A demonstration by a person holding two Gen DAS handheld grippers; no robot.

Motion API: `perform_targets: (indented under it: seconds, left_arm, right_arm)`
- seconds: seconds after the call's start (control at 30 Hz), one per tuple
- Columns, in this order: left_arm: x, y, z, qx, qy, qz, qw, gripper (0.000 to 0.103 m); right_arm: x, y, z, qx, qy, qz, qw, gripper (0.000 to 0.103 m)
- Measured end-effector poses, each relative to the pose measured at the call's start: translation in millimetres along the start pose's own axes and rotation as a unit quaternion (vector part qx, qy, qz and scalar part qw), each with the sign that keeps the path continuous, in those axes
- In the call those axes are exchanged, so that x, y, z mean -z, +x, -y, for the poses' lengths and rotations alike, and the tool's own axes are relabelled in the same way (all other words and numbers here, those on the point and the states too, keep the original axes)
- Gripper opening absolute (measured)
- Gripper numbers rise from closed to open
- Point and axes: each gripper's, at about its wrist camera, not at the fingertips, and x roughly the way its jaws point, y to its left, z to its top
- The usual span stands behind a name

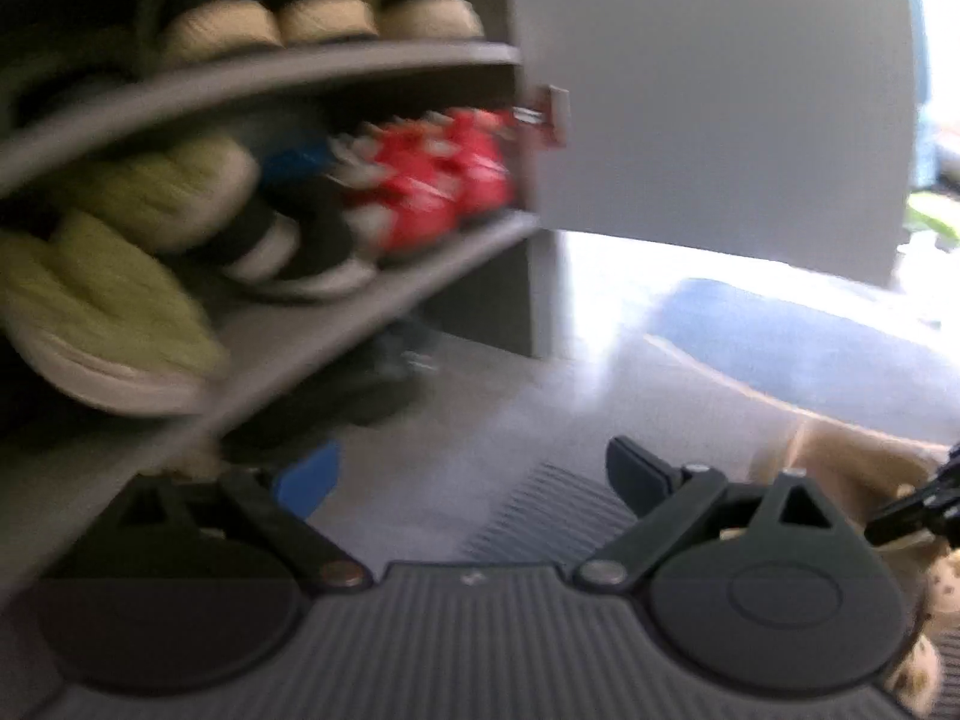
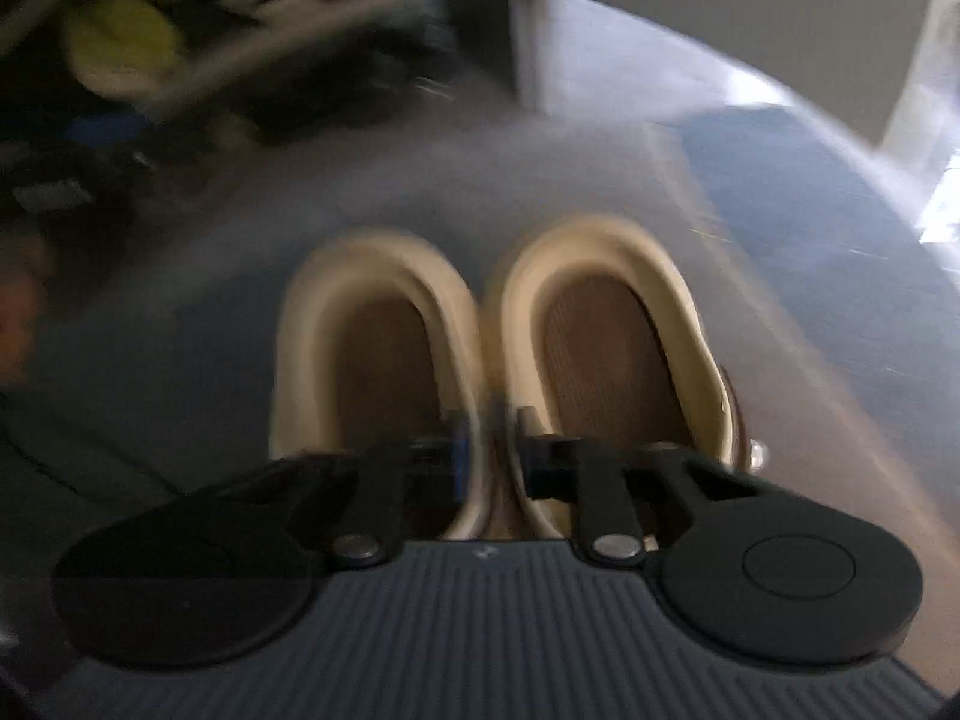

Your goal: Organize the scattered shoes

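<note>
Grey floor [image 2: 600, 138] runs under both cameras, meeting an open grey shoe cabinet [image 1: 372, 294] whose door [image 1: 720, 90] stands swung out to the right. On the cabinet's upper shelf sit cream shoes with dark bands [image 1: 312, 0]. The shelf below carries pale green shoes [image 1: 120, 252] at its left end, a black-and-white striped pair [image 1: 300, 252] in the middle, and red shoes [image 1: 432, 180] at the right end beside the door hinge. A blue mat [image 1: 810, 348] lies on the floor to the right of the cabinet.

The left gripper [image 1: 468, 468] hangs over bare floor in front of the cabinet, its two fingers spread wide with nothing between them. The right gripper [image 2: 489, 450] is closed on a pair of cream shoes [image 2: 600, 324], pinching their two touching inner walls together; the brown insoles face the camera. Motion blur softens both views.
</note>
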Motion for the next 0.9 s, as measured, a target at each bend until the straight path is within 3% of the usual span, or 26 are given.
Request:
perform_targets:
  seconds: [0.1,0.17,0.27,0.33,0.47,0.5,0.6,0.63,0.67,0.7,0.77,0.9]
  left_arm:
    - [-0.7,2.4,-12.5,-0.023,-0.035,-0.026,0.9988,0.097]
    - [-1.1,4.1,-20.8,-0.038,-0.059,-0.043,0.9966,0.097]
    - [3.0,0.9,-25.5,-0.04,-0.057,-0.048,0.9964,0.097]
    - [5.8,1.7,-25.1,-0.02,-0.069,-0.057,0.9958,0.097]
    - [11.9,4.5,-14.8,0.03,-0.08,-0.075,0.9935,0.097]
    - [13.5,3.1,-12.4,0.038,-0.079,-0.077,0.9932,0.097]
    - [17.7,-1.0,3.7,0.09,-0.069,-0.085,0.9899,0.097]
    - [19.3,-3.5,11.3,0.114,-0.065,-0.086,0.9877,0.097]
    - [20.9,-6.1,19.3,0.138,-0.061,-0.086,0.9848,0.097]
    - [23.7,-8.5,28.4,0.158,-0.053,-0.085,0.9824,0.097]
    - [28.3,-11.7,40.9,0.184,-0.038,-0.082,0.9789,0.097]
    - [40.7,-19.6,71.4,0.235,0.011,-0.074,0.969,0.097]
  right_arm:
    - [-26.2,27.9,-25.2,-0.022,-0.047,0.028,0.998,0.004]
    - [-31.4,36.1,-32.2,-0.051,-0.018,0.026,0.998,0.004]
    - [-30.1,31.0,-25.8,-0.053,-0.006,0.038,0.998,0.004]
    - [-23.3,37.8,-9.3,-0.045,0.011,0.045,0.998,0.005]
    - [10.9,17.2,36.4,0.012,0.05,0.073,0.996,0.01]
    - [18.7,15.5,46.9,0.023,0.056,0.072,0.996,0.016]
    - [46.8,2.8,74.0,0.061,0.078,0.07,0.993,0.057]
    - [51.9,1.2,78.7,0.062,0.077,0.079,0.992,0.06]
    - [62.8,-6.5,82.9,0.065,0.065,0.098,0.991,0.069]
    - [68.5,-8.2,84.4,0.072,0.057,0.101,0.991,0.088]
    - [77.8,-9.4,86.5,0.087,0.043,0.103,0.99,0.089]
    - [91.1,-2.2,96.2,0.057,0.023,0.085,0.994,0.089]
